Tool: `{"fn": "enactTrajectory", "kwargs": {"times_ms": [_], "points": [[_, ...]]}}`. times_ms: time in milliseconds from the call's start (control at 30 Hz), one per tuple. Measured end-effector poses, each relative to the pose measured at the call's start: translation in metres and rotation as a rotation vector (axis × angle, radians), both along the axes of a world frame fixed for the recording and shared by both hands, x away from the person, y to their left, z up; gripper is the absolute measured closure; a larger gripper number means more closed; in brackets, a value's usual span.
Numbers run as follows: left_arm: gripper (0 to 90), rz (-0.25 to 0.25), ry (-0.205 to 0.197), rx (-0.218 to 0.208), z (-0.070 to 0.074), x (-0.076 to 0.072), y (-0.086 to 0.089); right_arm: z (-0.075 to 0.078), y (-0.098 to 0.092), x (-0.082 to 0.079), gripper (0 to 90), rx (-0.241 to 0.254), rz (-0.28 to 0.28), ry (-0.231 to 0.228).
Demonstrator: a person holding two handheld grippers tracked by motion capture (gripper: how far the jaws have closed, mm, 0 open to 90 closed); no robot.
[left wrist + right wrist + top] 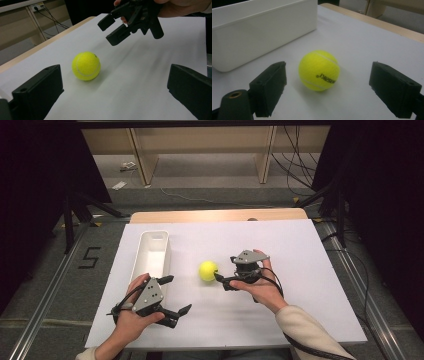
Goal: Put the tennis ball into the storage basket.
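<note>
A yellow tennis ball (208, 270) rests on the white table sheet (280, 245), right of a white bin (152, 255). My right gripper (226, 269) is open just right of the ball, pointing at it. In the right gripper view the ball (319, 70) lies between and slightly beyond the two black jaws of that gripper (332, 87), not touched. My left gripper (179, 294) is open near the front left, holding nothing. In the left gripper view its jaws (113, 92) frame the ball (86, 65) farther off, with the right gripper (112, 29) beyond.
The long white bin (262, 32) looks empty and stands lengthwise left of the ball. A wooden table edge (215, 215) runs along the back of the sheet. Beyond are the floor, cables and a wooden shelf frame.
</note>
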State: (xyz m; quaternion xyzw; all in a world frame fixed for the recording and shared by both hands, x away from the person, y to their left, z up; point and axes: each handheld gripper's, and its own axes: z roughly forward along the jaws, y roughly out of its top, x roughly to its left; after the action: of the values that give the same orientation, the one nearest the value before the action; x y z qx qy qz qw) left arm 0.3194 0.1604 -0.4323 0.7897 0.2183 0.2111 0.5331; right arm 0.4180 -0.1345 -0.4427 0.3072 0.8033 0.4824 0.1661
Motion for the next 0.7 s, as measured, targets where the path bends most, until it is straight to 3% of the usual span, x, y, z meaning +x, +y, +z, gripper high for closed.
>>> {"fn": "enactTrajectory", "kwargs": {"times_ms": [333,700], "points": [[0.0,-0.001,-0.001,-0.003,0.001,0.0,0.0,-0.008,0.016,0.014,14.9,-0.005,-0.006,0.023],[0.0,-0.001,-0.001,-0.001,0.001,0.0,0.001,-0.019,0.034,0.025,14.6,-0.048,0.01,0.023]]}}
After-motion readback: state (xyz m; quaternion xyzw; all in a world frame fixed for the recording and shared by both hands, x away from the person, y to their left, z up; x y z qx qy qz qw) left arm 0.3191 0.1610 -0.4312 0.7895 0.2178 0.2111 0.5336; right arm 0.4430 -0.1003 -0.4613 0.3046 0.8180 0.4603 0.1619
